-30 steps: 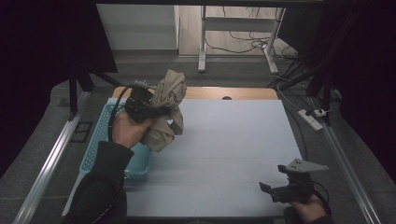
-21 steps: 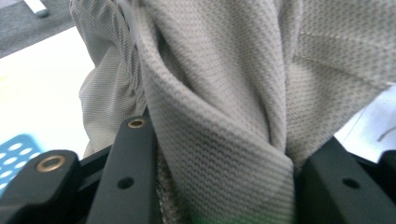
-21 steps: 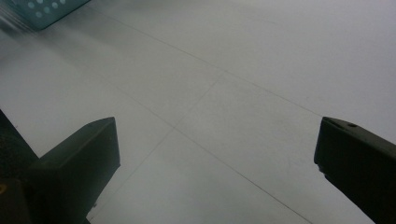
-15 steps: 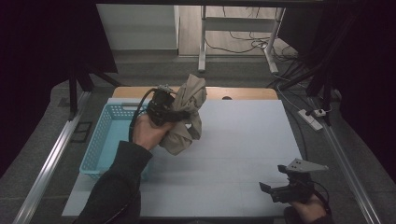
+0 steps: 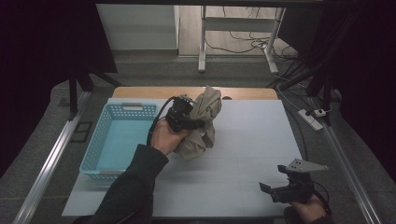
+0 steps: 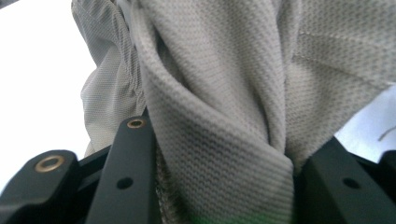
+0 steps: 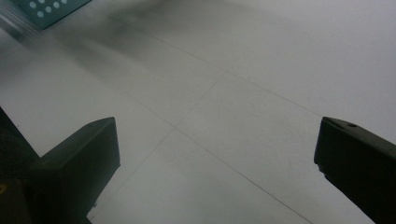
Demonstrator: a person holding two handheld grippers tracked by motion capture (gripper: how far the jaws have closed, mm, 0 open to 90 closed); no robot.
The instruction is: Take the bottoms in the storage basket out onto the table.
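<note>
1. High view: the left gripper [image 5: 198, 123] lifts a bunched beige cloth [image 5: 203, 123] above the table [image 5: 252, 140], just right of the basket [image 5: 100, 140], so it hangs free. The right gripper [image 5: 271, 189] rests near the front edge.
2. Left gripper view: jaws pinch a thick cloth fold [image 6: 224, 130].
3. Right gripper view: jaws stand wide apart, holding nothing, likely waiting.
</note>
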